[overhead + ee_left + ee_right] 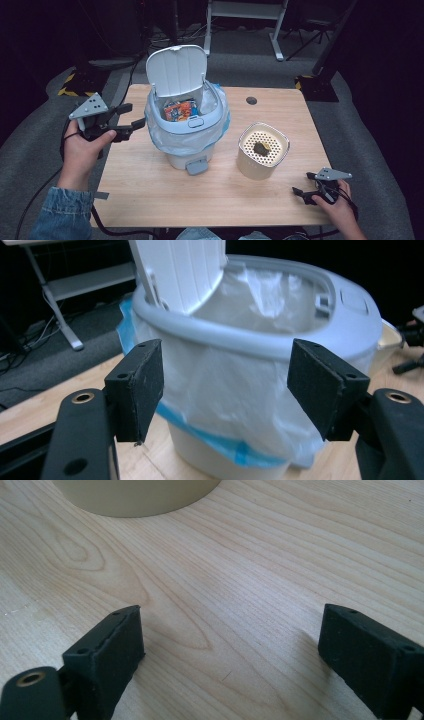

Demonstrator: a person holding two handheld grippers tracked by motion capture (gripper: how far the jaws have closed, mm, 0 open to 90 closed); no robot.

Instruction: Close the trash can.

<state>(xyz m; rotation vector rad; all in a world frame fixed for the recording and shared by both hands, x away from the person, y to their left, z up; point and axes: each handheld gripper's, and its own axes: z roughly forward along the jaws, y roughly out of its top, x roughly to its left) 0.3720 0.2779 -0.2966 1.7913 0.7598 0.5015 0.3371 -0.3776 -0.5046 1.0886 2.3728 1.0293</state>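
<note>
- High view: we see the bin (pixel 187 125) standing mid-desk with its lid (pixel 176 69) tipped up and a bright wrapper (pixel 180 110) lying inside on the liner (pixel 165 135). Our left tool (pixel 131 116) hangs just beside the bin's left flank, spread wide and holding nothing. We judge that a careless push from here could shove the light bin sideways or knock the lid shut.
- High view again: the cream cup (pixel 262 150), with a perforated top and a dark lump (pixel 260 148) resting on it, stands to the right of the bin. Our right tool (pixel 302 194) sits low near the desk (pixel 150 195) corner, well apart from the cup. We think the lump could roll off if the cup is bumped or tilted.
- Left gripper view: our released tool (pixel 225 385) frames the liner (pixel 225 405), which drapes loosely over the rim (pixel 240 337). Closing here could, we suspect, catch only thin plastic and drag the liner off the rim, or tear it.
- Right gripper view: our right tool (pixel 230 660) is splayed over bare desk (pixel 240 570), gripping nothing, with the cup's base (pixel 135 497) ahead. So low a tool could scrape the wood, or strike the cup's foot and slide it.
</note>
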